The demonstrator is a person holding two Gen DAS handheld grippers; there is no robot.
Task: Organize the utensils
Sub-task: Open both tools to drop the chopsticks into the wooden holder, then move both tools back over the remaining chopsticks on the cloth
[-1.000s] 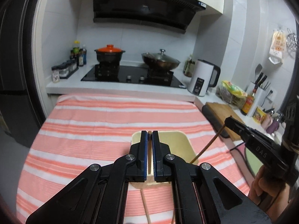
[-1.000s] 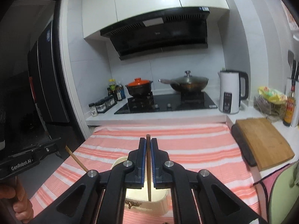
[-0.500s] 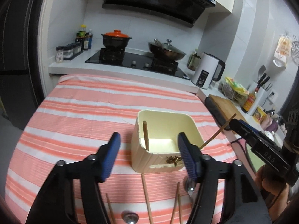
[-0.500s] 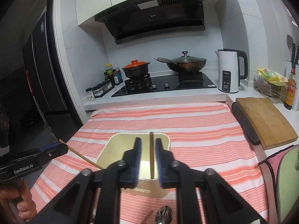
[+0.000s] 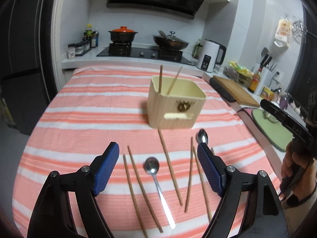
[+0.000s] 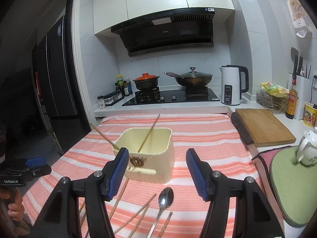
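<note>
Both chopsticks (image 5: 160,79) now lean in the cream holder (image 5: 176,107) as the left gripper (image 5: 158,170) and right gripper (image 6: 156,173), jaws opening and empty, back away; next comes picking another utensil off the striped cloth (image 5: 89,119).

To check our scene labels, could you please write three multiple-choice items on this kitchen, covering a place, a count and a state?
1. The spoons lie: A on the stove; B on the board; C on the cloth.
2. Chopsticks standing in the box: A two; B none; C five.
3. The wok is: A overturned; B lidded; C uncovered.
C, both rest on the stripes before the box; A, two lean out of it; B, its lid is on.
</note>
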